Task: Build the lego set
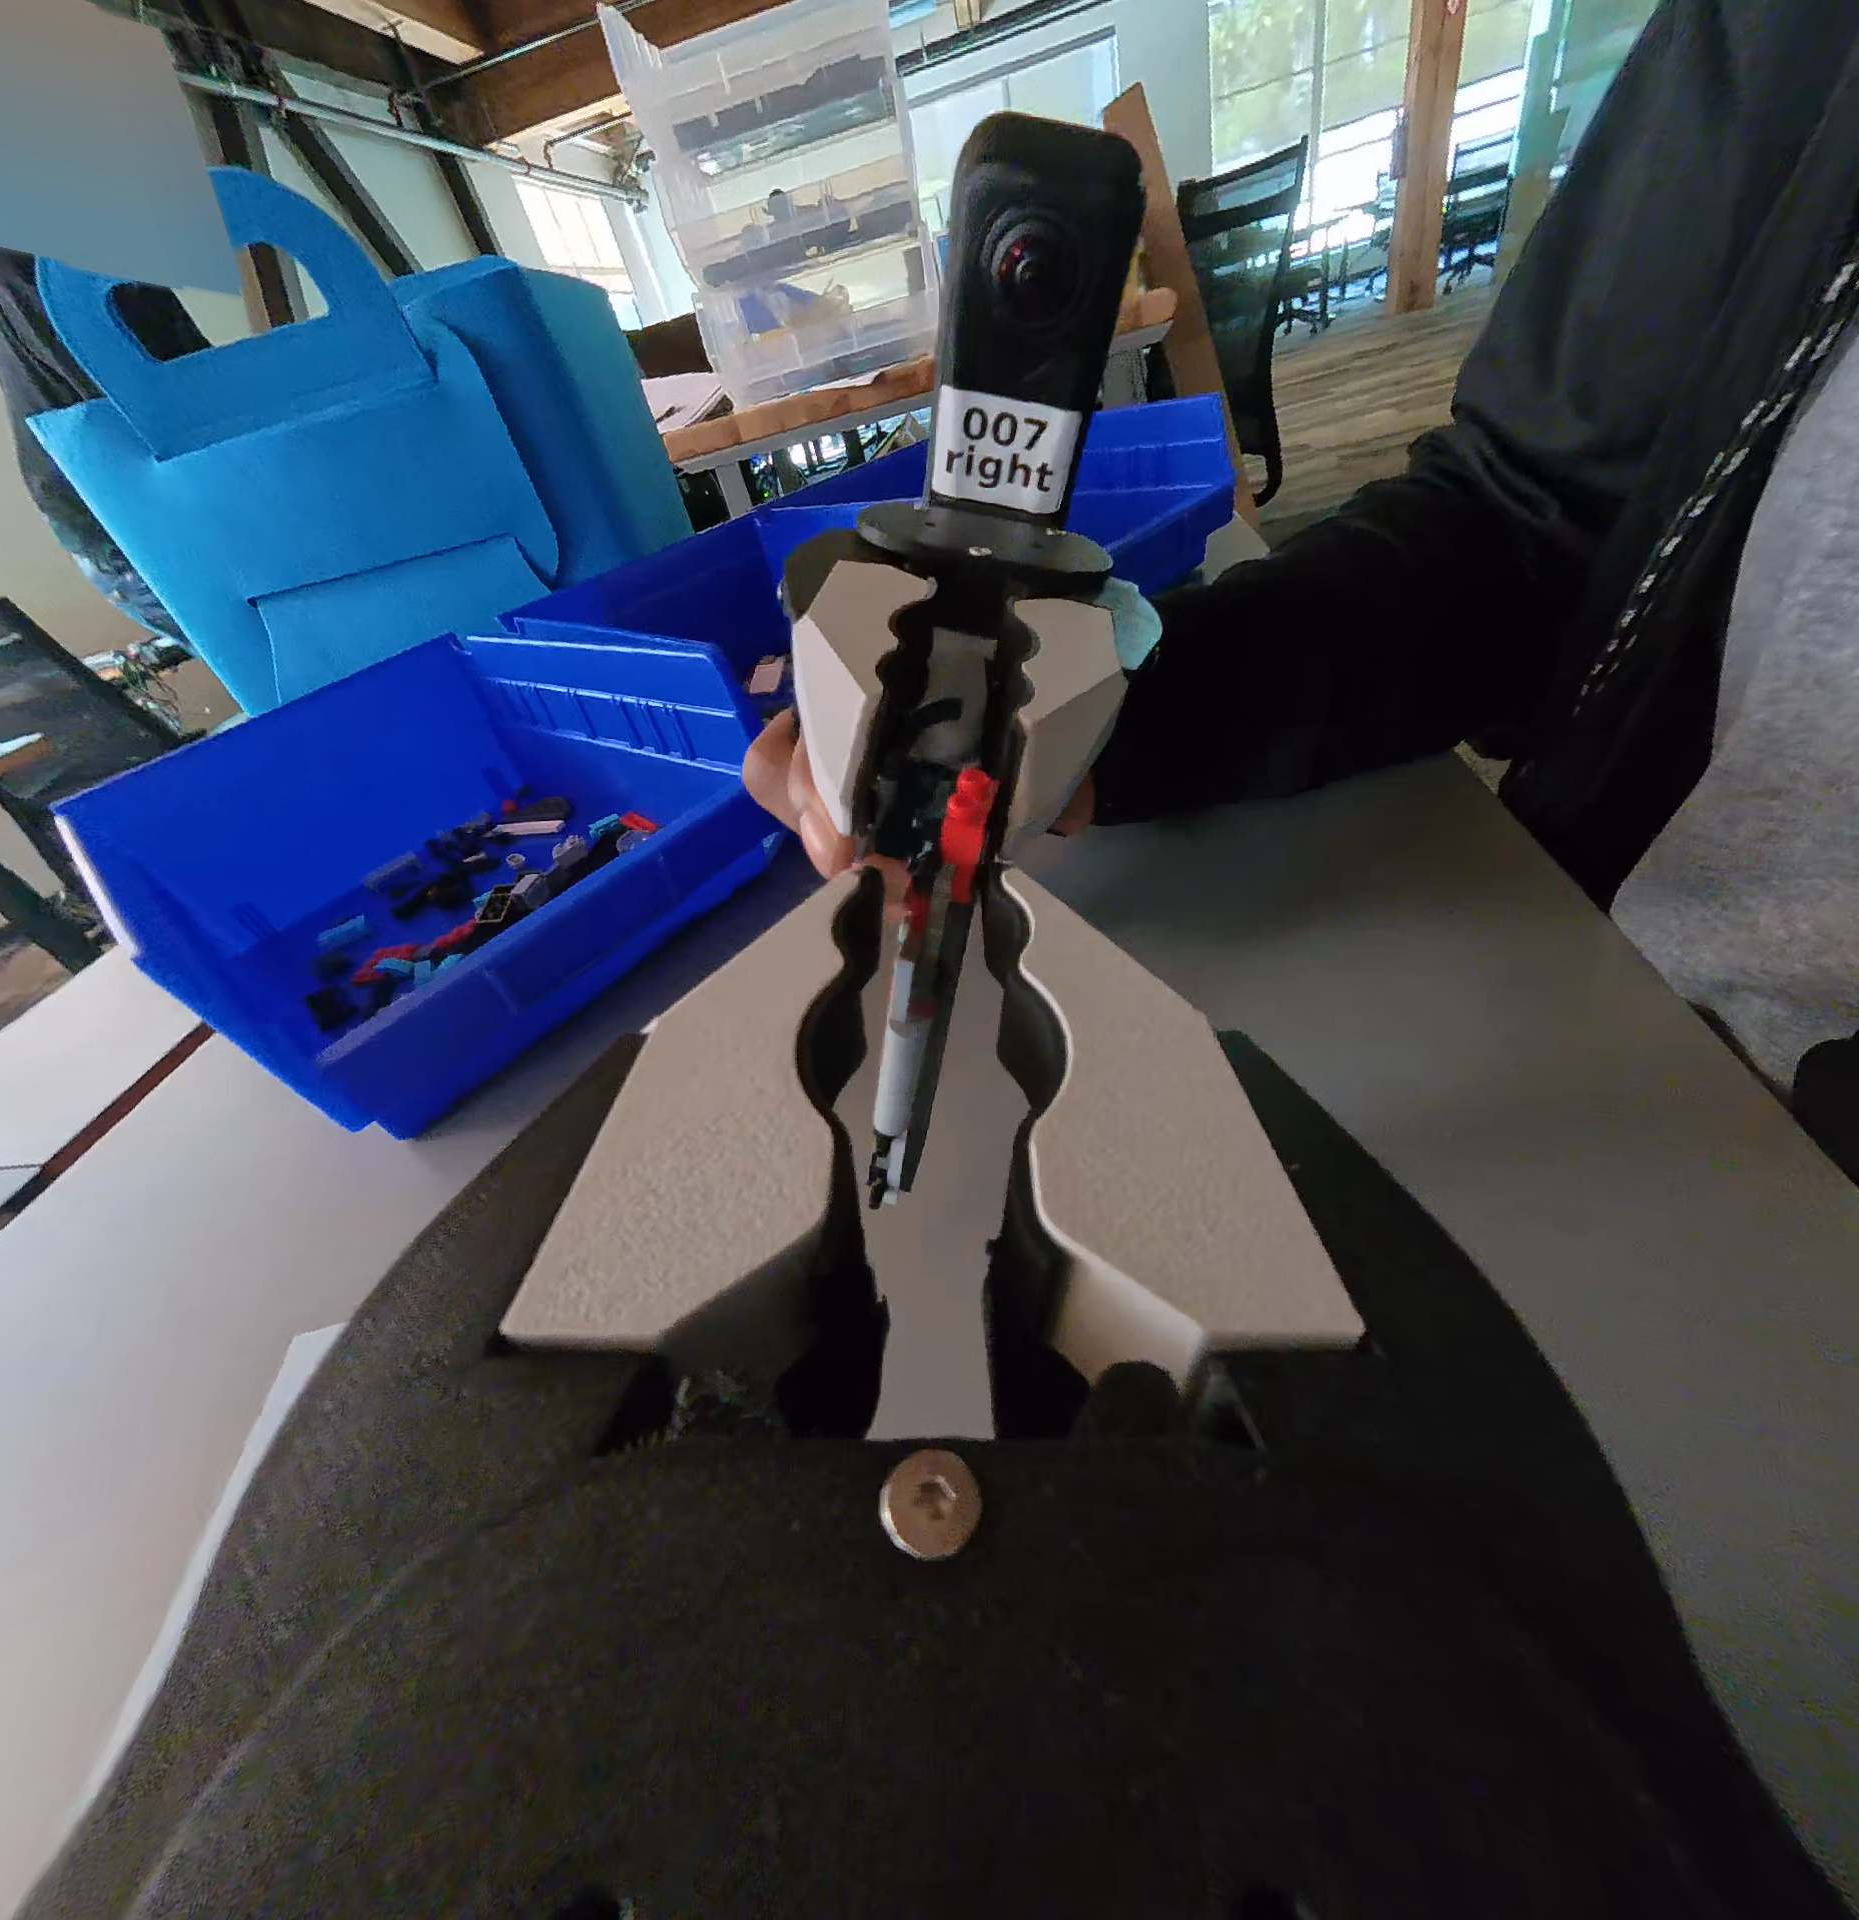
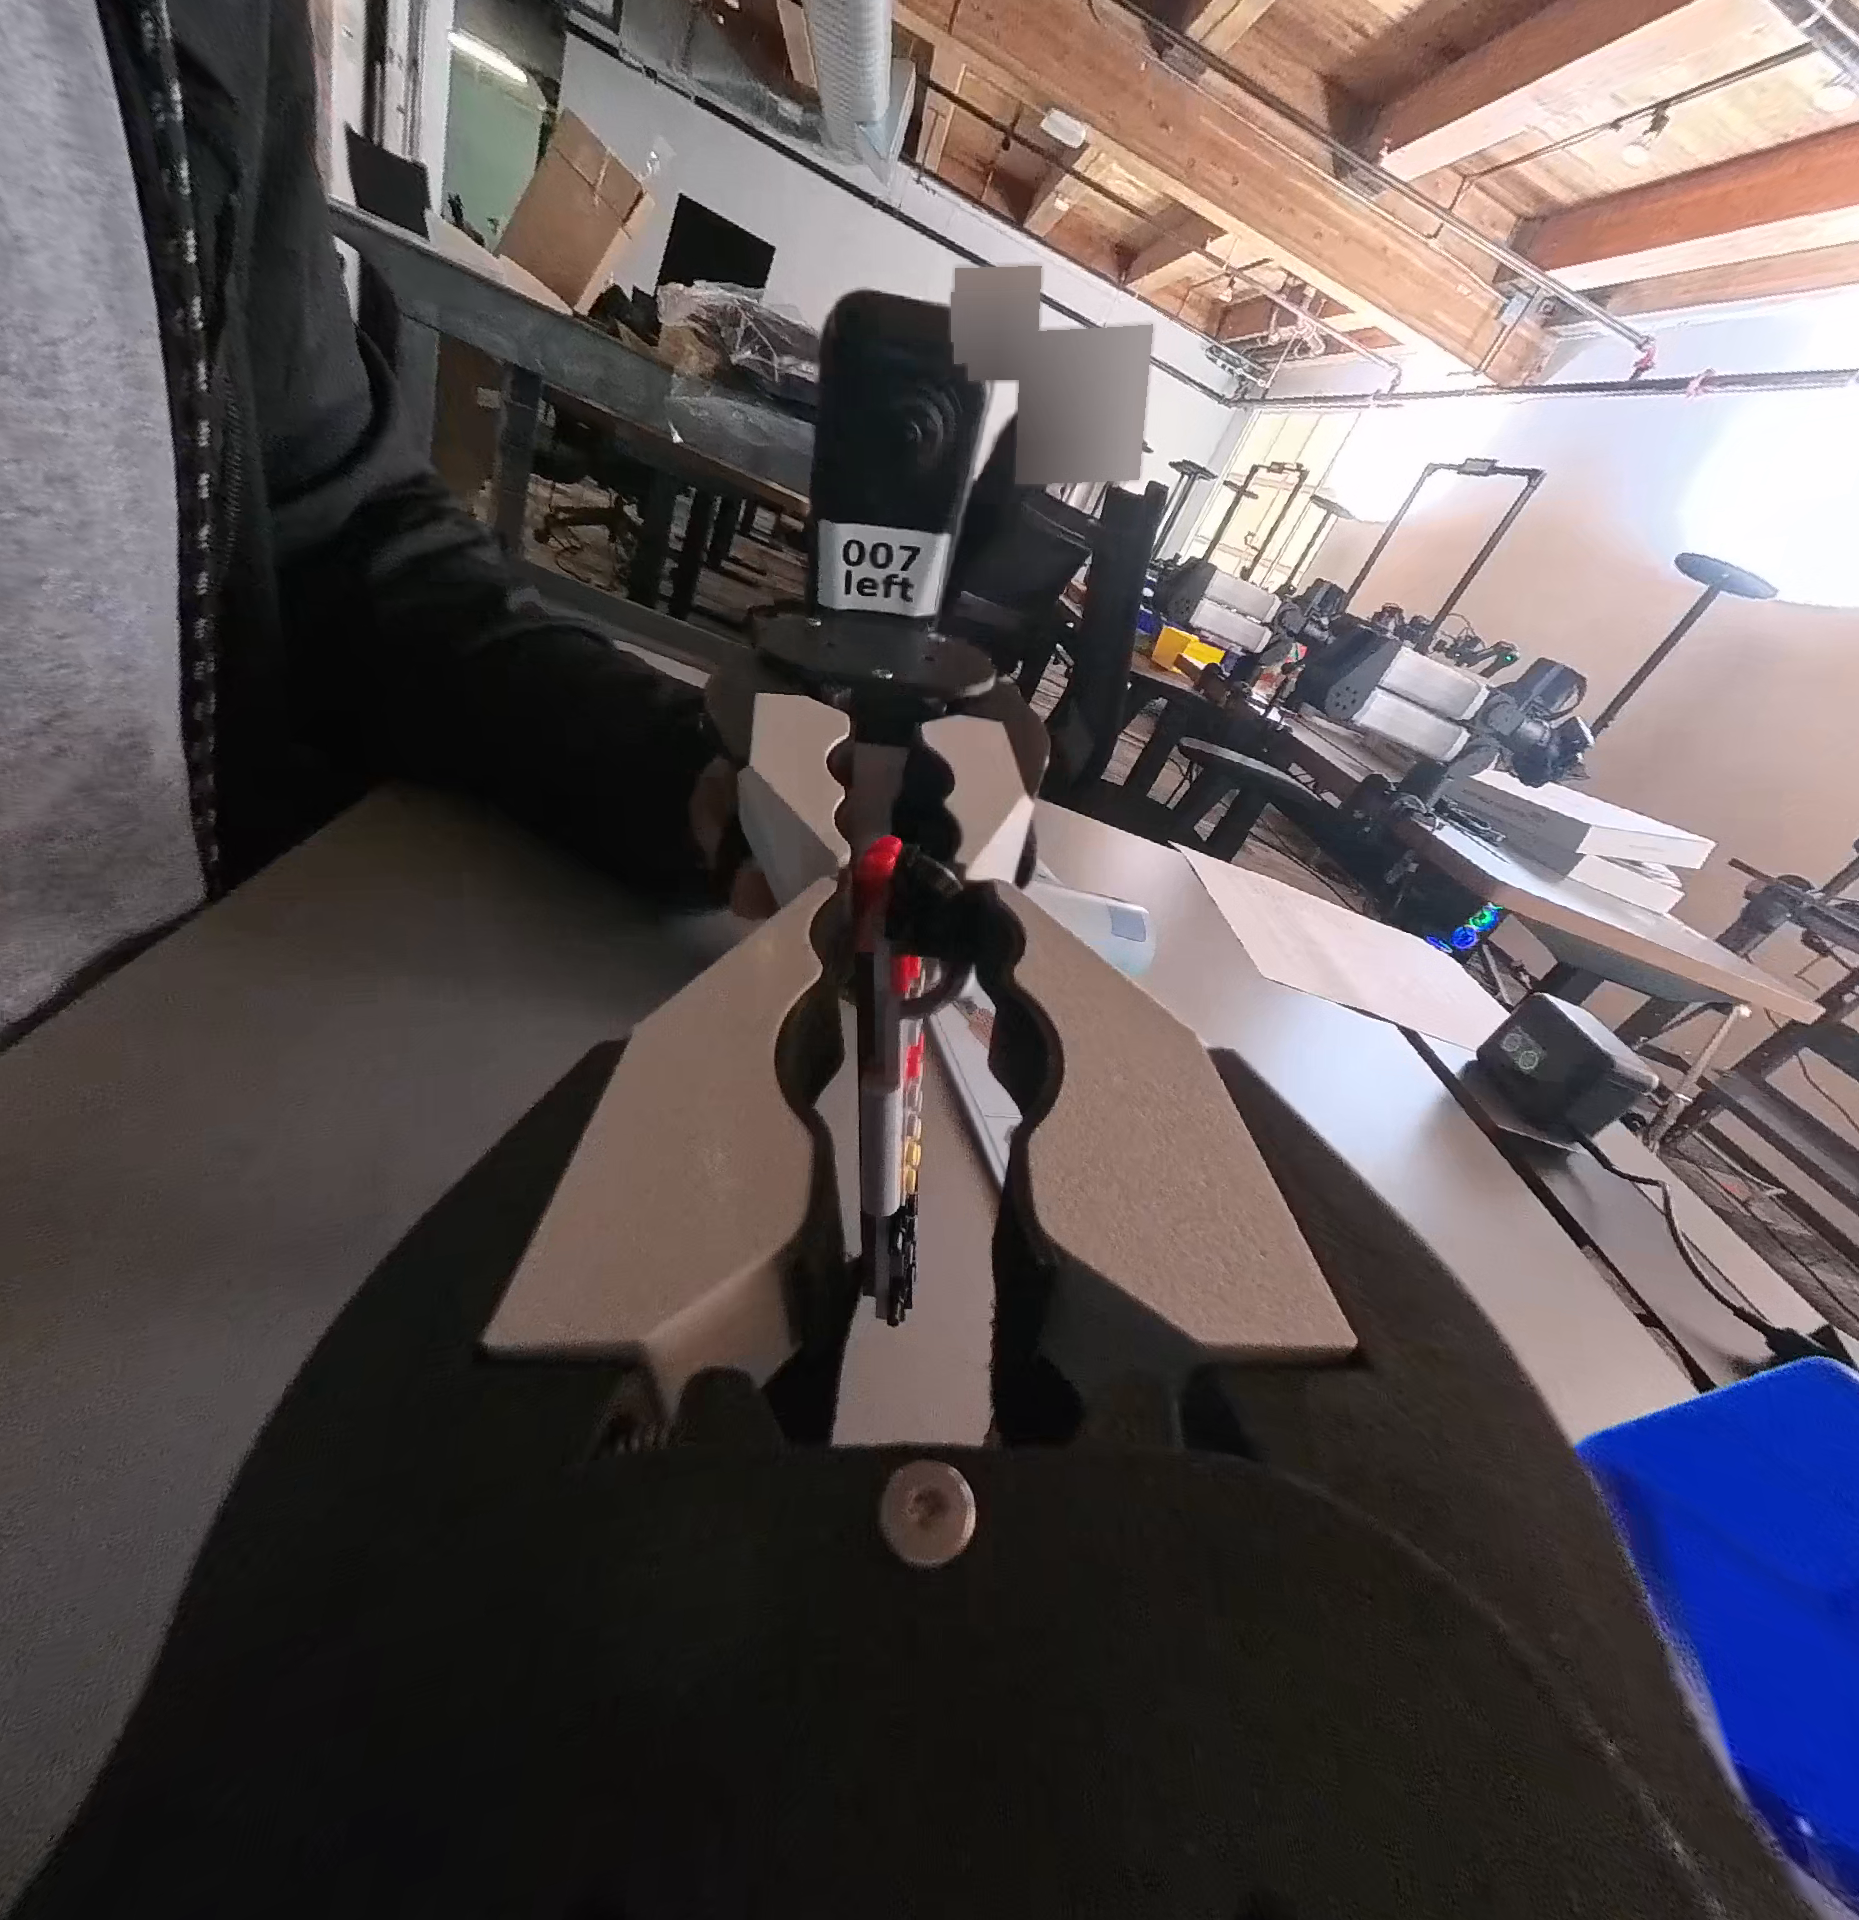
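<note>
Red-tipped strip [image 1: 920,997] runs lengthwise between us, its long axis joining our left gripper [image 1: 930,904] to our right gripper [image 2: 909,914]; each gripper pinches one end, narrow, above the table [image 1: 1424,1039].

This is an open-plan robotics lab or workshop in a loft-like industrial building. Exposed timber beams [image 2: 1268,135] and pipes run under a wooden ceiling, and tall windows [image 1: 1309,114] light the room. Long rows of dark-legged tables [image 2: 1590,935] carry robot arms [image 2: 1527,727] and camera stands. Nearer by, a pale worktop [image 1: 1372,987] holds blue plastic parts bins [image 1: 333,831] with small loose bricks, clear stacked organiser drawers [image 1: 790,208] stand behind, and cardboard boxes [image 2: 572,208], monitors [image 2: 717,255] and mesh office chairs [image 1: 1242,239] fill the background
</note>
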